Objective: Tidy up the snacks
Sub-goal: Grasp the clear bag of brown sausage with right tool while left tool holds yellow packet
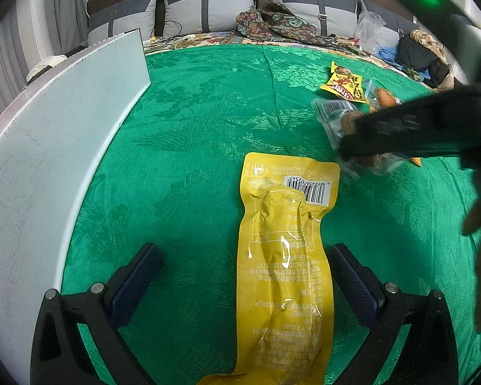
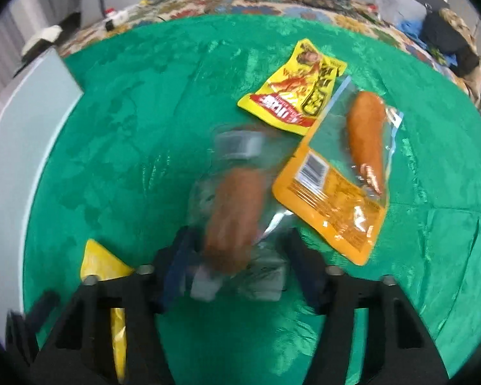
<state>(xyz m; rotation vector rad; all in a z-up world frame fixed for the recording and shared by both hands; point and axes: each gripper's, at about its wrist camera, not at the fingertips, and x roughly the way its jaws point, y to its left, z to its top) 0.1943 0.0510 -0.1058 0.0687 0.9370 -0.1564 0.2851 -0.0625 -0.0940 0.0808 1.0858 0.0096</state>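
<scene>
Snack packets lie scattered on the green tablecloth [image 1: 208, 122] as the right tool [image 2: 237, 256] grips a clear sausage pack [image 2: 234, 211]; the left tool [image 1: 240, 276] gapes wide around a long yellow pouch [image 1: 285, 256].

On the cloth [image 1: 208, 122] covering the bed, a long snack pouch [image 1: 285, 256] lies between the left gripper's [image 1: 240, 285] fingers. A board [image 1: 48, 147] lies along the cloth's left edge. To the right, a clear pack [image 2: 237, 211] sits between the right gripper's [image 2: 240, 263] fingers. Beyond it an orange-backed pack [image 2: 343, 199] overlaps a printed packet [image 2: 291, 93]. Cushions [image 1: 208, 3] and clothes [image 1: 272, 22] lie behind.
</scene>
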